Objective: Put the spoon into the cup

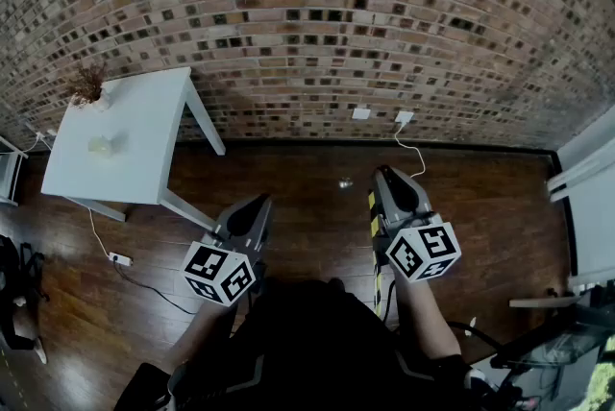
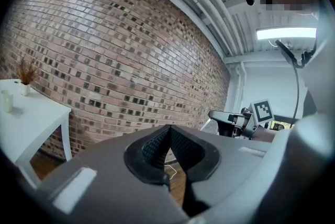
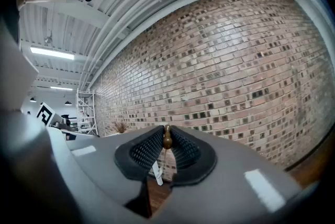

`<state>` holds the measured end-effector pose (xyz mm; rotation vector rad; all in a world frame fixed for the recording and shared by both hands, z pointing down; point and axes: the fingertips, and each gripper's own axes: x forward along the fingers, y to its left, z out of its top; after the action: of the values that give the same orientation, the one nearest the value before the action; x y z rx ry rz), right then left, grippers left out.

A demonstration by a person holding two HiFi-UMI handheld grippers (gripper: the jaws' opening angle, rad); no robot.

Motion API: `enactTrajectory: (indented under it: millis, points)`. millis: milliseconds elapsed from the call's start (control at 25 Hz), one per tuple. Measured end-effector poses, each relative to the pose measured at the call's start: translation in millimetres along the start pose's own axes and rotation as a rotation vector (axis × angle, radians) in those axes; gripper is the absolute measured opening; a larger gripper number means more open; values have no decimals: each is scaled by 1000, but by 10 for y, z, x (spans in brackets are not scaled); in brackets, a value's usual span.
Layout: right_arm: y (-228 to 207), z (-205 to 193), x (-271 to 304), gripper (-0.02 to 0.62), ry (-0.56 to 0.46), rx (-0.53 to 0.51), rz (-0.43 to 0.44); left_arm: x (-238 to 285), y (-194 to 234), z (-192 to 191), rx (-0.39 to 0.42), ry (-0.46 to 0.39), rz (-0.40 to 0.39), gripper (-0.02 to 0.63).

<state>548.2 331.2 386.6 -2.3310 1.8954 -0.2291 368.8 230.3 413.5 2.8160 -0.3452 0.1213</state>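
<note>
A small pale cup (image 1: 101, 145) stands on a white table (image 1: 144, 126) at the left, well ahead of both grippers; in the left gripper view the cup (image 2: 6, 100) sits at the far left edge. My right gripper (image 1: 382, 173) is held level over the wooden floor. In the right gripper view its pads (image 3: 180, 150) are shut on a slim thing with a brown knobbed end (image 3: 167, 140), which looks like the spoon's handle; the rest of it is hidden. My left gripper (image 1: 260, 201) (image 2: 168, 130) is shut with nothing in it.
A brick wall (image 1: 317, 25) fills the far side. A dried plant in a small pot (image 1: 86, 88) stands at the table's back corner. A power strip with cable (image 1: 119, 258) lies on the floor at the left. White furniture (image 1: 588, 198) lines the right edge.
</note>
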Motion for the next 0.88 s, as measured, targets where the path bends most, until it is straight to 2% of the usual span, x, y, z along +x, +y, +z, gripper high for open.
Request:
enactTrajectory:
  millis: [520,880]
  points:
    - [174,-11,130,51,9,-11,19,-106,151,29,-7,-8,8,-6]
    - [455,-34,355,51,17,-14,50,-289,451,87,-20,-26,39,-6]
